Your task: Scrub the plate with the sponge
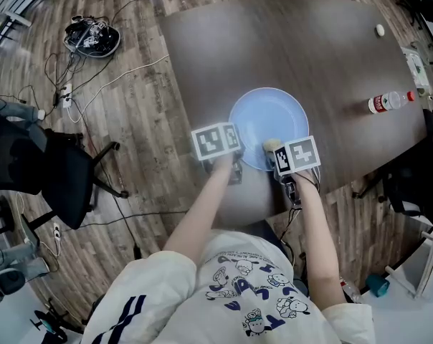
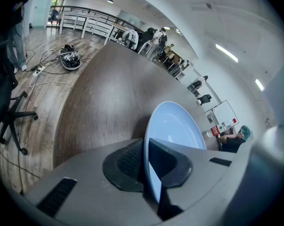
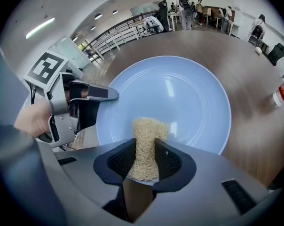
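Note:
A pale blue plate (image 1: 268, 120) lies on the dark wooden table (image 1: 295, 41), near its front edge. My left gripper (image 1: 235, 152) is shut on the plate's left rim; in the left gripper view the rim (image 2: 153, 126) runs between the two pads of this gripper (image 2: 145, 166). My right gripper (image 3: 145, 161) is shut on a straw-coloured fibrous sponge (image 3: 147, 138), which sticks out past the fingertips over the near part of the plate (image 3: 179, 91). In the head view the sponge (image 1: 272, 146) sits at the plate's near rim, just ahead of the right gripper (image 1: 276, 157). The left gripper (image 3: 92, 94) also shows in the right gripper view.
A plastic water bottle with a red label (image 1: 390, 102) lies on the table to the right. A small white object (image 1: 380, 29) sits at the far right. On the floor to the left stand a black office chair (image 1: 44, 170) and a tangle of cables (image 1: 93, 38).

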`<state>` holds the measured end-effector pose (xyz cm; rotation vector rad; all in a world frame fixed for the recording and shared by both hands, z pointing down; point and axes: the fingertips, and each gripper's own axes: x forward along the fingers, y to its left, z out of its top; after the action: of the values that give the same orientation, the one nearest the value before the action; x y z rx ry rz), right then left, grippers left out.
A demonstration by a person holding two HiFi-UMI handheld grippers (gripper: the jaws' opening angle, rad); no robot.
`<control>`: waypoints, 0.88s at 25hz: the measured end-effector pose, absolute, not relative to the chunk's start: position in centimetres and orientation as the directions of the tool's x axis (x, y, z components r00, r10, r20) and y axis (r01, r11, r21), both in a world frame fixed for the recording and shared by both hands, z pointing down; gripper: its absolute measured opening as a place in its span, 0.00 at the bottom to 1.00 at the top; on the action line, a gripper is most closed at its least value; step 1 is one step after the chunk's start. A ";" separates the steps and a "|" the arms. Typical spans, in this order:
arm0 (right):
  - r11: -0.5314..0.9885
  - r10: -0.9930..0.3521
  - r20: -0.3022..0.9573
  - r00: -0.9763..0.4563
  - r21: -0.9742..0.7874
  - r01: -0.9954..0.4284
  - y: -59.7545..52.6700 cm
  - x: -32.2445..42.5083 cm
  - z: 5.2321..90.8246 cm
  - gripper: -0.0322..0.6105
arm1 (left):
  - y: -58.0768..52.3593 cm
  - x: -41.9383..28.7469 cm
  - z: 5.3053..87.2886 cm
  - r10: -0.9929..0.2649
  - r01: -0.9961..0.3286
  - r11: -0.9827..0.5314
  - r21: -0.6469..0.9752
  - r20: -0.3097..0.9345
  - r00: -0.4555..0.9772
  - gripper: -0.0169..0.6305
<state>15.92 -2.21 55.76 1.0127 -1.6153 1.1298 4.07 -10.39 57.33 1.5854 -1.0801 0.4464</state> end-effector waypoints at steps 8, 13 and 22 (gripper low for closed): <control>0.264 -0.112 0.948 -0.299 -0.262 -0.928 -2.2 13.5 55.8 0.24 | -10.3 4.0 57.3 -0.404 -0.813 0.036 0.581 0.753 0.520 0.07; 0.274 -0.109 0.942 -0.317 -0.278 -0.920 -2.6 12.2 55.9 0.24 | -10.3 4.1 57.4 -0.401 -0.815 0.029 0.578 0.754 0.520 0.07; 0.296 -0.096 0.935 -0.342 -0.301 -0.907 -3.9 10.7 55.9 0.24 | -10.4 4.2 57.3 -0.402 -0.821 0.015 0.570 0.756 0.517 0.07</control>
<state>10.69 -3.88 55.93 0.9224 -1.6797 1.1516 4.19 -10.42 57.31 1.5984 -1.0715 0.4515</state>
